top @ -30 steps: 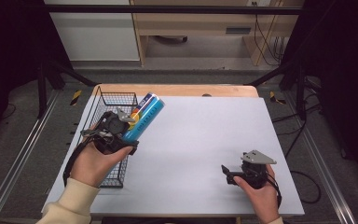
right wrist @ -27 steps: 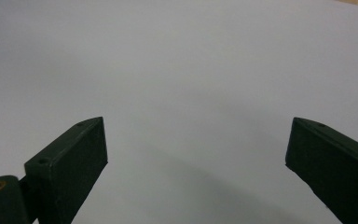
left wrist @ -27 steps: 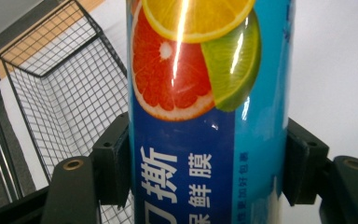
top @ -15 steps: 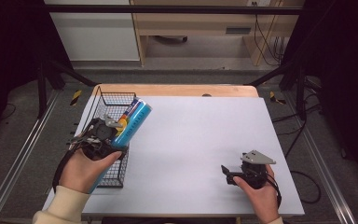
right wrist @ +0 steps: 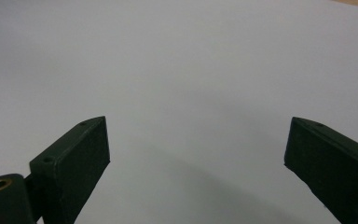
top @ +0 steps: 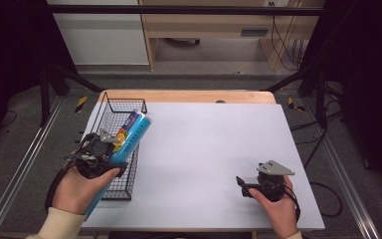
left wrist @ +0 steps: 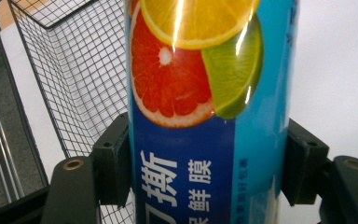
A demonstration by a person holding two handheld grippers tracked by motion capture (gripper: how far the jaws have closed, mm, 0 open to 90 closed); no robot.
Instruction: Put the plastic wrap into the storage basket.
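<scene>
Left gripper [top: 110,154] holds a blue tube [top: 129,137], fruit print on the label, clamped across its body; in the left gripper view both jaws press flat on the tube's [left wrist: 205,112] sides. The tube lies slanted, far end pointing to about 1 o'clock, above the right rim of the wire basket [top: 113,112] at the table's [top: 209,149] left edge. Whether it touches the rim I cannot tell.

Right gripper [top: 243,183] rests near the table's front right, jaws wide with nothing between them; its own view shows bare white table [right wrist: 177,70] past the jaws.

Step in hand, by my reading: bringing the tube down into the basket. To do it well:
- swing the far end round to 11–12 o'clock so the tube lines up with the basket's long axis;
- clear the right rim before lowering, as the tube is long and could catch on the wire;
- keep the grip firm until the tube lies on the mesh floor, then open.

Against the earlier frames: the left hand and tube sit lower and nearer the front edge, toward 7 o'clock, with the tube's far end drawn back from the basket's far corner. Grip unchanged. Right hand in the same spot.
</scene>
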